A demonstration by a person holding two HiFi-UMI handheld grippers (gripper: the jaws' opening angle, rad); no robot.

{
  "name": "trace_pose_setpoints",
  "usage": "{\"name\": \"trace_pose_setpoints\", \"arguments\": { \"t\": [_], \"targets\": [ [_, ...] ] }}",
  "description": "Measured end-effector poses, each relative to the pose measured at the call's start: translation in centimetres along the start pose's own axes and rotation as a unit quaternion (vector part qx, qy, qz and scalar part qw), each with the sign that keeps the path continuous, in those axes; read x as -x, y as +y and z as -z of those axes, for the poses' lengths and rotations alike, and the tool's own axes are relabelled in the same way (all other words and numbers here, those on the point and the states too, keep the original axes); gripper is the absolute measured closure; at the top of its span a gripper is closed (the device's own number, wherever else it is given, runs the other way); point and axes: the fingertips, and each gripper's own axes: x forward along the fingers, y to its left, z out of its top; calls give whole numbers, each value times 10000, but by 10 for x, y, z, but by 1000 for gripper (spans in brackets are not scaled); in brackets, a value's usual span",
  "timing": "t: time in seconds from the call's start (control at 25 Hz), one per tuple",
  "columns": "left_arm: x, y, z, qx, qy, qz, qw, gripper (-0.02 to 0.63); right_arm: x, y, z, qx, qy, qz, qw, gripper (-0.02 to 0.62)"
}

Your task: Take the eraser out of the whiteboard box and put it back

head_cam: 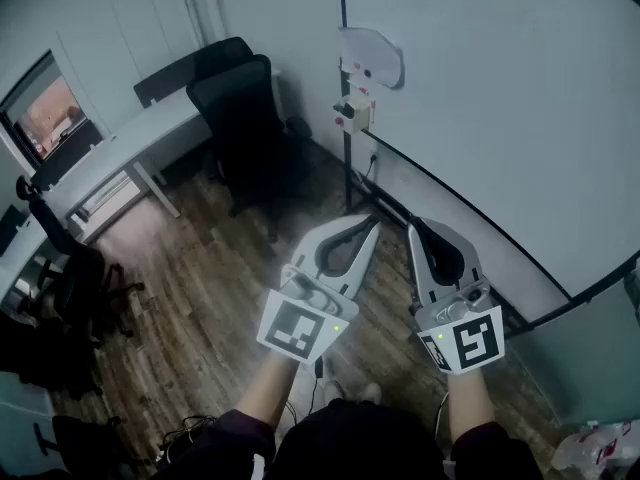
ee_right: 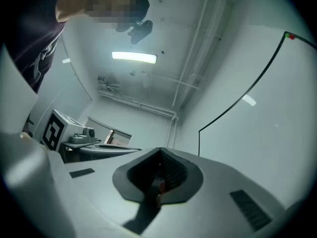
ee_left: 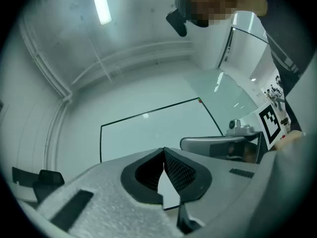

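Nearest the head camera, two forearms hold up the grey plastic left gripper (head_cam: 370, 226) and its twin, the grey plastic right gripper (head_cam: 414, 230), side by side and tilted slightly upward over the dark wood-plank floor (head_cam: 200, 288). Both sets of jaws are clenched, with nothing between the ribbed black pads.

Well beyond their tips hangs the small pale whiteboard box (head_cam: 353, 111), fixed to the black-framed edge of the large white whiteboard (head_cam: 480, 118). The eraser is too small to pick out; I judge it sits in that box, untouched. So the task looks to be at its very start, with the approach not yet made. The next move calls for stepping closer, letting one pair of jaws spread, and lining it up with the box mouth.

Only the head view shows the box, the long white desk (head_cam: 120, 148) and the black mesh office chair (head_cam: 240, 108). The two gripper views miss the box entirely; they give the pad tips pressed together, bare board, and a bright ceiling strip light (ee_right: 133, 57).
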Motion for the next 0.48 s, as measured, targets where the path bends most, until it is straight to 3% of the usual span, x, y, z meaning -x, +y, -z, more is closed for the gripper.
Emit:
{"name": "trace_pose_setpoints", "arguments": {
  "t": [0.48],
  "targets": [
    [-6,-5,5,67,26,37,10000,600,4,-5,3,-122,-56,-27,9999,592]
  ]
}}
